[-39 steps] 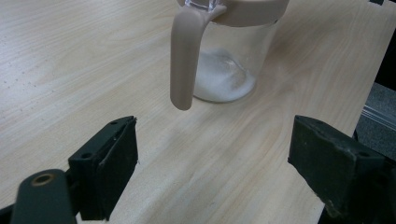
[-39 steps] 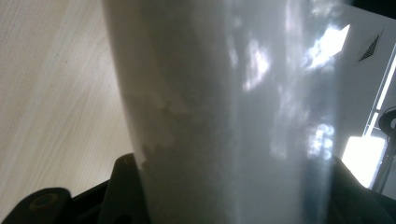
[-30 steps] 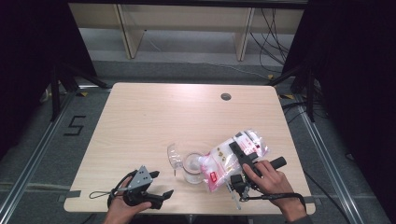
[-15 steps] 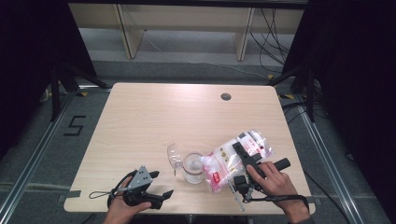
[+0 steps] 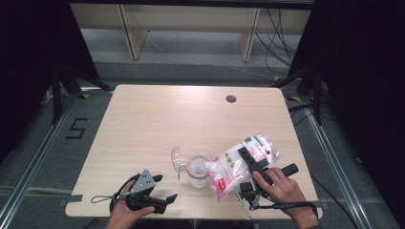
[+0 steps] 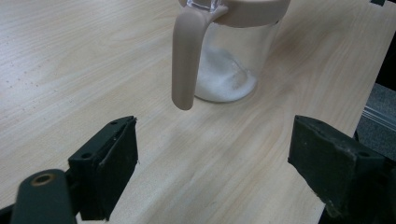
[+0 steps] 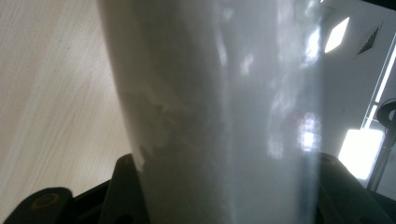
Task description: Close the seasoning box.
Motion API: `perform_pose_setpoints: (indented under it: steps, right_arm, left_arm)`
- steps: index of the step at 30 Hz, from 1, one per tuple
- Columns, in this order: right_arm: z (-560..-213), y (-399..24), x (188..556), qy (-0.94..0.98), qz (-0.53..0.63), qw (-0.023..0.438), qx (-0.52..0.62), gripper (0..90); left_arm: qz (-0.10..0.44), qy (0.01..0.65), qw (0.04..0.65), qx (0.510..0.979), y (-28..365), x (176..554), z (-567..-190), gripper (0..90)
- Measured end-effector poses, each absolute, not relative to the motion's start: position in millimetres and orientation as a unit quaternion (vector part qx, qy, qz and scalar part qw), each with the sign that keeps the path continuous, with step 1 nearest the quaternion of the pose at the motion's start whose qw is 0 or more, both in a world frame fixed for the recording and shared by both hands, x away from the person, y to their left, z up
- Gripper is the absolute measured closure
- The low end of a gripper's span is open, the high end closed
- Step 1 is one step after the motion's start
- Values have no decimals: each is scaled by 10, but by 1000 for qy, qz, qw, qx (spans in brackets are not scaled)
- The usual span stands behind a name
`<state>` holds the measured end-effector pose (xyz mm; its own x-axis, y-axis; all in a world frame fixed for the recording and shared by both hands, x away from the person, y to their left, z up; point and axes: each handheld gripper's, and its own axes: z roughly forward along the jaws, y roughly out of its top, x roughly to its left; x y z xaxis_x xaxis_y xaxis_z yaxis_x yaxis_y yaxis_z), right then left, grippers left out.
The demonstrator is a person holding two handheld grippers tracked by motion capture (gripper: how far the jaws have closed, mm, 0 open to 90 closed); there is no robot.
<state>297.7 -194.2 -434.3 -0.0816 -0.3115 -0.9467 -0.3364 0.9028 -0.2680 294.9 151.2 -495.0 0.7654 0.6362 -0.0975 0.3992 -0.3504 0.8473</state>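
A clear plastic bag of white granules [image 5: 228, 167] with red print hangs tilted over the table's front right, its low end at the mouth of a glass jar [image 5: 197, 172]. My right gripper [image 5: 244, 155] is shut on the bag; in the right gripper view the bag [image 7: 210, 102] stands between both jaws. The jar [image 6: 231, 65] has a beige rim and a hanging beige tab [image 6: 186, 56], and a little white powder lies in its bottom. Its clear lid [image 5: 179, 160] is swung open to the left. My left gripper [image 5: 165, 187] rests open near the front edge, its jaws [image 6: 215, 135] apart and pointed at the jar.
The light wooden table [image 5: 191, 119] has a round cable hole [image 5: 231, 98] at the back right. Shelving and cables stand on the floor beyond the far edge. Dark curtains hang on both sides.
The right hand and the bag have shifted slightly, and the bag's low end leans a bit closer over the jar. The left gripper has stayed still.
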Motion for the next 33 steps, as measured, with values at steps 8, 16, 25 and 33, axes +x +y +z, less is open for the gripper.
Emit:
perform_pose_setpoints:
  steps: [8,16,25,33]
  right_arm:
    - [-4314,-1920,2941,732,7,639,-236,547]
    - [-4332,-1893,2926,736,12,636,-230,547]
    - [-4347,-1825,2957,737,12,633,-236,548]
    - [-4347,-1853,3029,738,7,634,-230,549]
  left_arm:
    - [126,319,472,812,1513,2948,-4950,153]
    - [126,319,472,812,1511,2949,-4952,153]
    - [124,319,471,813,1507,2946,-4955,153]
    - [125,317,471,813,1508,2947,-4954,153]
